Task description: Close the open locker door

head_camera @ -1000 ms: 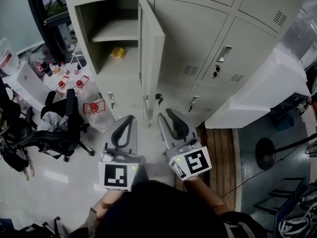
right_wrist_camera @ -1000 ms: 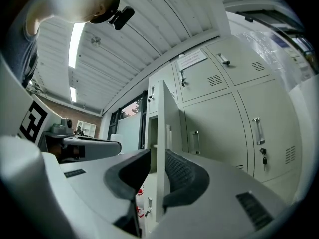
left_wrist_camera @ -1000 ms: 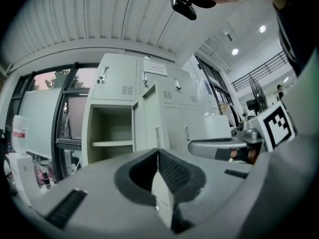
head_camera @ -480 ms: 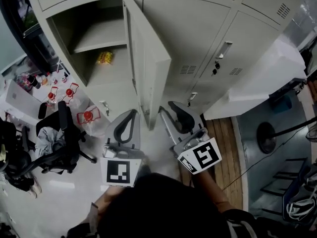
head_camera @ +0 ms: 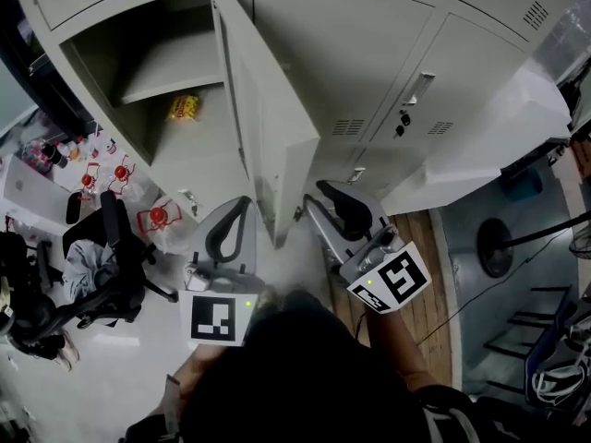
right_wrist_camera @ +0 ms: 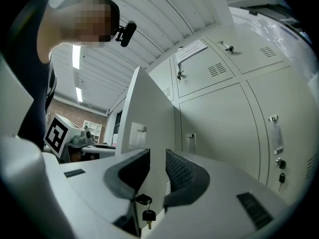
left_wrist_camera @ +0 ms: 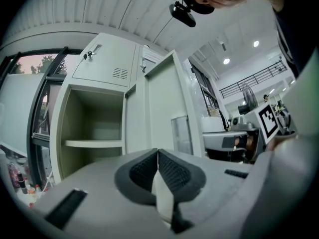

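The open locker door (head_camera: 268, 127) juts out from the grey locker bank towards me, its free edge nearest. Behind it the open compartment holds a shelf (head_camera: 171, 67) and a yellow packet (head_camera: 185, 109). My left gripper (head_camera: 244, 202) is shut on nothing and hangs just left of the door's lower edge. In the left gripper view its pads meet (left_wrist_camera: 158, 156), with the door (left_wrist_camera: 167, 103) ahead. My right gripper (head_camera: 315, 197) is open, just right of that edge. In the right gripper view the door (right_wrist_camera: 144, 118) lines up with the gap (right_wrist_camera: 157, 158), and keys (right_wrist_camera: 145, 209) hang below.
Closed lockers (head_camera: 369, 63) fill the wall to the right. A large white wrapped block (head_camera: 480, 164) sits at the right over wooden flooring (head_camera: 420, 238). A black office chair (head_camera: 111, 266), red-capped bottles (head_camera: 120, 169) and a white box (head_camera: 28, 187) crowd the left floor.
The head view has come closer to the lockers, so the door looms larger. Both grippers sit nearer the door's lower edge; the right one drifted right. The door still stands open.
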The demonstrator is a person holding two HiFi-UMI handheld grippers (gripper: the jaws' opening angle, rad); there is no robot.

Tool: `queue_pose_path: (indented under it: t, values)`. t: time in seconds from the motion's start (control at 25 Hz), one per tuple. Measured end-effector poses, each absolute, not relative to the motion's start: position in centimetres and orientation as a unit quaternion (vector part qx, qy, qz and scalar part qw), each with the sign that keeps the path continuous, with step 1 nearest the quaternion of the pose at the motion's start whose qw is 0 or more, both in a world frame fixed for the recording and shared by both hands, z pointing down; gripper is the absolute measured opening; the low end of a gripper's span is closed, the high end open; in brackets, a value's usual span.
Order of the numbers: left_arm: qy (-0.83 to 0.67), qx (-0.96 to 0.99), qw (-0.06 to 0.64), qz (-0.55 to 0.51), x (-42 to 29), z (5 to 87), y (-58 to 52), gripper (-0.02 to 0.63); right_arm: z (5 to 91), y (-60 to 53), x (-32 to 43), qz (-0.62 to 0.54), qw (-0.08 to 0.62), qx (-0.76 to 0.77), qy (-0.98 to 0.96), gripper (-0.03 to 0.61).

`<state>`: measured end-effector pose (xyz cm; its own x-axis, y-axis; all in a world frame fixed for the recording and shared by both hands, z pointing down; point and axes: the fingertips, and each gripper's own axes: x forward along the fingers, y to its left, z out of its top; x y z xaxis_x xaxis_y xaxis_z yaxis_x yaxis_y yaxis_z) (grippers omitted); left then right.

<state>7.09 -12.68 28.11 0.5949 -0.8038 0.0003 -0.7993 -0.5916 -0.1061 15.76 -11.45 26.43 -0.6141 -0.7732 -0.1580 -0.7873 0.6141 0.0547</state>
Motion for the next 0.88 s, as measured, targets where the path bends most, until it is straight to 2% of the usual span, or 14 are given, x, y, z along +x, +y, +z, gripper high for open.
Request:
queue_pose_path:
  t: [0.88]
  values:
    - [0.623, -0.779, 0.06, -0.037, 6.1, 28.1, -10.6, 0.005, 27.3, -11.6, 13.0, 0.045, 0.077, -0.127, 0.988, 0.091]
